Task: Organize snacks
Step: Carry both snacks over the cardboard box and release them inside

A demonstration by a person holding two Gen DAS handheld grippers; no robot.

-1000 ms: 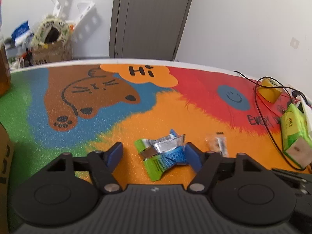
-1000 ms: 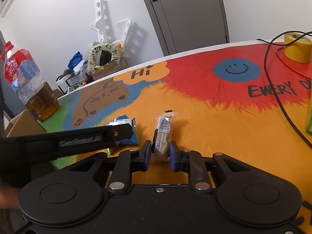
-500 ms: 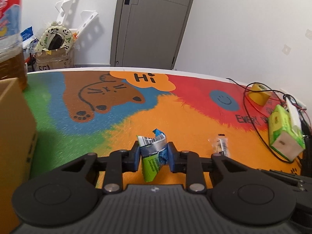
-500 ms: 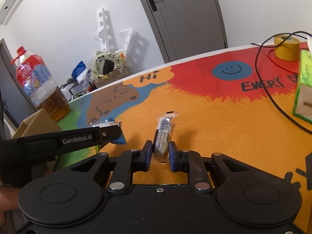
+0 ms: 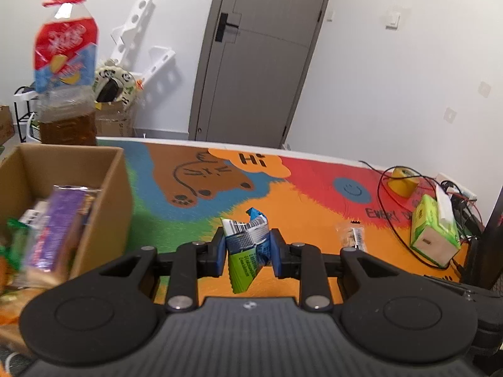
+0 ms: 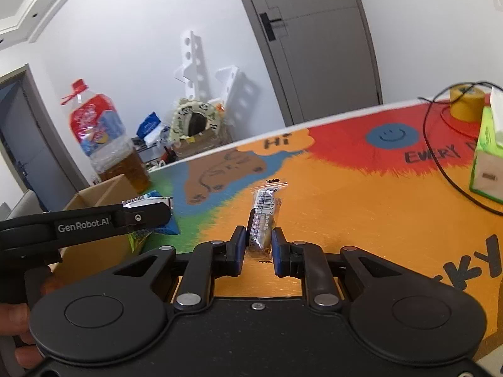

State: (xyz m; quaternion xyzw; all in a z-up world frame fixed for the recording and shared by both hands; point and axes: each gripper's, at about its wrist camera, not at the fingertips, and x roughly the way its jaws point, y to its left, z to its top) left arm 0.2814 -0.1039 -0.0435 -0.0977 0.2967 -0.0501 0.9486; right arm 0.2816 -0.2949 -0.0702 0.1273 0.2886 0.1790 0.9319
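In the left wrist view my left gripper [image 5: 247,253] is shut on a crumpled green, blue and silver snack packet [image 5: 244,238], held above the colourful mat [image 5: 301,207]. In the right wrist view my right gripper [image 6: 257,248] is shut on a clear-wrapped snack bar [image 6: 265,210], also lifted off the mat. The same bar [image 5: 350,237] shows to the right in the left wrist view. The left gripper [image 6: 147,215] with its packet [image 6: 157,202] appears at the left of the right wrist view, near the open cardboard box [image 6: 94,193].
The cardboard box [image 5: 103,185] at the left holds several snacks, a purple pack [image 5: 53,229] among them. A big bottle of amber liquid [image 5: 64,81] stands behind it. At the right are a green tissue box [image 5: 435,229], yellow tape [image 5: 404,182] and black cables [image 6: 440,163].
My left gripper shut on the green packet, lifted it and swung left, bringing the box into view. The right gripper rose with the clear-wrapped bar in it.
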